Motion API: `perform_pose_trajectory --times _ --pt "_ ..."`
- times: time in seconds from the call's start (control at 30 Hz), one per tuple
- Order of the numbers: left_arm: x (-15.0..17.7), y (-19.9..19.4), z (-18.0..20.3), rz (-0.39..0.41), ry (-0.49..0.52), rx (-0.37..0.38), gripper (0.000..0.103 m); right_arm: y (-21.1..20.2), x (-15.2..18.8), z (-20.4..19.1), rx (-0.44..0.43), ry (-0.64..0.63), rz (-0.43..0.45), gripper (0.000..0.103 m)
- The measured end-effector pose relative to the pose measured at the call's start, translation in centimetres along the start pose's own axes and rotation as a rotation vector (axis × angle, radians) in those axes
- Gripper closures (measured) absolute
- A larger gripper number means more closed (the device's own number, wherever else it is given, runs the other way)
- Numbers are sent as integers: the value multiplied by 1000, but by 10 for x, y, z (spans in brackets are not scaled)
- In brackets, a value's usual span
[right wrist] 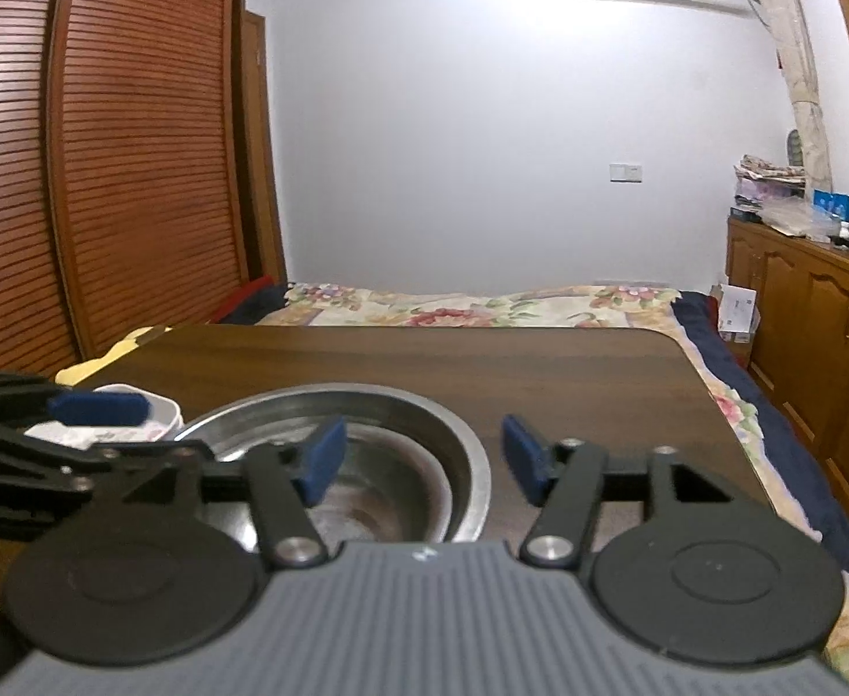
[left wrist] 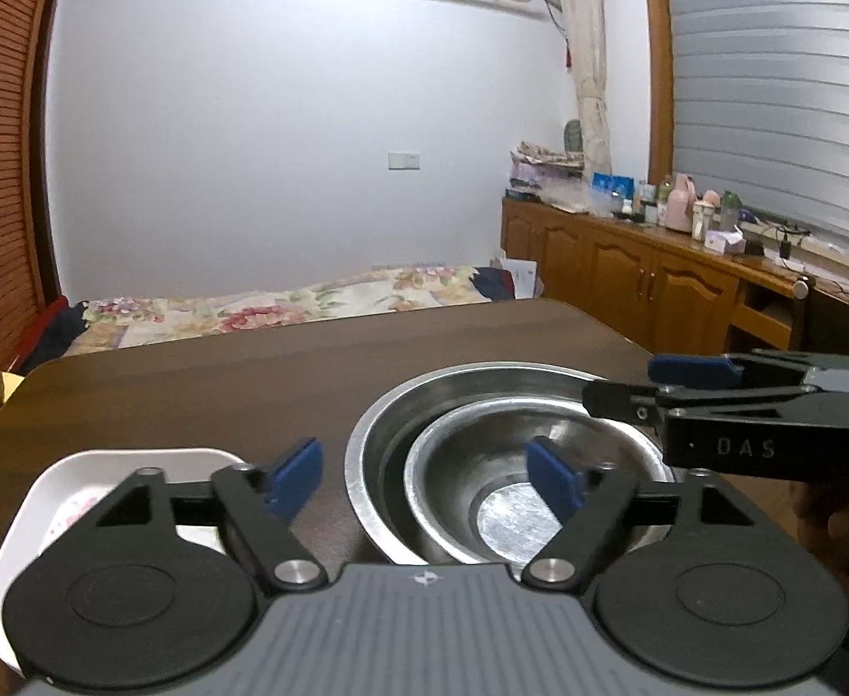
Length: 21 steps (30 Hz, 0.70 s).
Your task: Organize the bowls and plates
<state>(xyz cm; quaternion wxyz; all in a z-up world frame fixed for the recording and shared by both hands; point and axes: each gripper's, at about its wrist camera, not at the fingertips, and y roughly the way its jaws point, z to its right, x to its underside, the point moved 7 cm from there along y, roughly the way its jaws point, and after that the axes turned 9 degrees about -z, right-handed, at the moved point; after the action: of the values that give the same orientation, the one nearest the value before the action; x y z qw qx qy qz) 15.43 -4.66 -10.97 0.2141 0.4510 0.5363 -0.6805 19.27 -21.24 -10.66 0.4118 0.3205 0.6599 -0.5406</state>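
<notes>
Two steel bowls sit nested on the dark wooden table [left wrist: 221, 383]: a large bowl [left wrist: 375, 435] with a small bowl [left wrist: 459, 464] inside it. A white dish [left wrist: 30, 504] lies to their left. My left gripper [left wrist: 424, 478] is open; its left pad hangs over the table and its right pad over the small bowl, so the bowls' left rims lie between them untouched. My right gripper [right wrist: 424, 458] is open too, straddling the right rim of the large bowl [right wrist: 424, 397] without pressing it. It also enters the left wrist view as the right gripper [left wrist: 621, 381] over the bowls' right side.
A bed with a floral cover [right wrist: 482, 304] lies beyond the table's far edge. Wooden cabinets [left wrist: 627, 278] topped with bottles and clutter stand at the right, and a slatted wardrobe [right wrist: 134, 174] at the left. The white dish [right wrist: 160, 409] sits close to the large bowl.
</notes>
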Motion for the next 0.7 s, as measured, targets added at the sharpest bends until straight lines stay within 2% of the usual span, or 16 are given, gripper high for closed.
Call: perform_pose_trajectory --times 0.1,0.27,0.37,0.57,0.7 --pt "5 6 0 -11 -17 6 14 7 5 3 4 16 -20 36" --pt "9 12 -2 -14 -40 0 13 11 14 5 2 34 -32 16" --pt "11 15 -6 -19 -51 -6 13 12 17 5 1 32 -31 8" --pt "14 16 -4 -18 -61 5 13 12 17 6 5 44 -26 1" --pt "14 18 -6 -27 -60 11 13 11 19 7 9 54 -28 0"
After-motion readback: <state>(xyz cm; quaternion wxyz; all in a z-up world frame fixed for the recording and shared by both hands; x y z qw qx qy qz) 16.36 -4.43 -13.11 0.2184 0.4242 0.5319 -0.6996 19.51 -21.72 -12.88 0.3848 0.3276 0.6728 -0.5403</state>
